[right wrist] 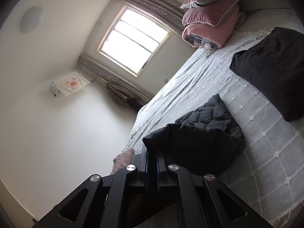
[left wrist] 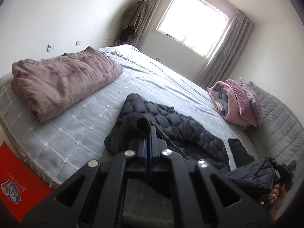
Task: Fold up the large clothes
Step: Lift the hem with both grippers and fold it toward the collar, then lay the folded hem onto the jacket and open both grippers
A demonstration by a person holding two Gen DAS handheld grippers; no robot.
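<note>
A black quilted jacket [left wrist: 171, 121] lies spread on the grey checked bed [left wrist: 76, 133]. My left gripper [left wrist: 149, 131] is shut on a folded edge of the jacket and holds it up off the bed. My right gripper [right wrist: 152, 152] is shut on another edge of the same jacket [right wrist: 199, 138], which bulges just past the fingers. In the left wrist view the right gripper [left wrist: 279, 172] shows at the far right, with a hand on it, gripping the jacket's hem. A dark folded garment [right wrist: 271, 68] lies farther up the bed.
A folded mauve floral quilt [left wrist: 62, 83] lies at the bed's left side. Pink pillows and a rolled pink blanket [left wrist: 237, 102] are stacked near the grey headboard [left wrist: 279, 117]. A red box [left wrist: 17, 182] sits by the bed edge. A bright window [left wrist: 191, 20] with curtains is behind.
</note>
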